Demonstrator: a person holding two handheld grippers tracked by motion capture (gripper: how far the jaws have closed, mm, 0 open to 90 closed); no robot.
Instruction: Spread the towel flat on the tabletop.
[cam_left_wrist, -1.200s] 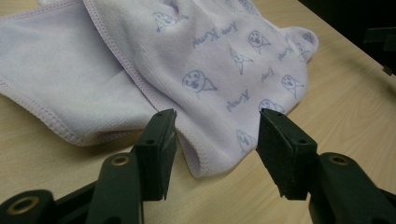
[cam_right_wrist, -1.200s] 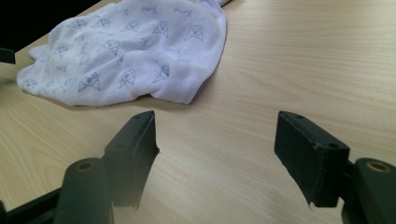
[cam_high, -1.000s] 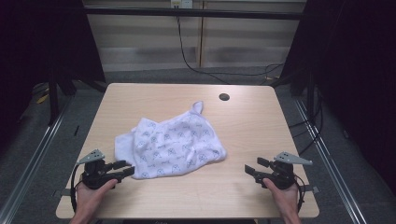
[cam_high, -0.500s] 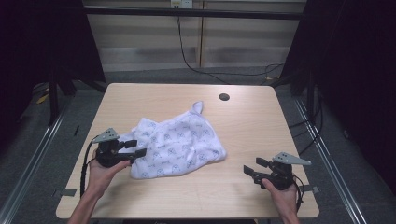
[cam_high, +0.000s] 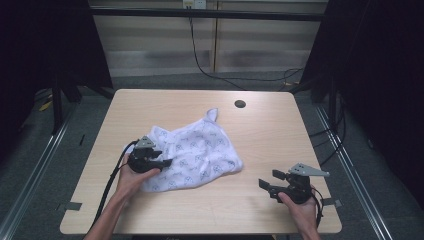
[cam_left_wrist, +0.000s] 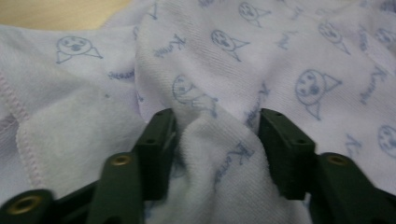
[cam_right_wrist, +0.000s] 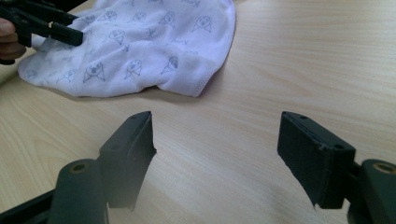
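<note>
A white baby garment printed with small blue faces lies crumpled on the middle of the wooden table. My left gripper is pressed down into its left part. In the left gripper view its jaws have just been closing, and a raised fold of the cloth stands between them, loosely gathered and not pinched tight. My right gripper rests near the front right of the table, open with nothing between its fingers. It looks toward the garment and the left gripper.
A round dark hole sits in the tabletop near the far edge. Bare wood stretches between the garment and the right gripper. Cables hang behind the table, and dark frame rails run along both sides.
My left hand has moved from the table's front left corner in over the garment's left part, and its jaws now straddle a fold of cloth. The right hand has stayed put.
</note>
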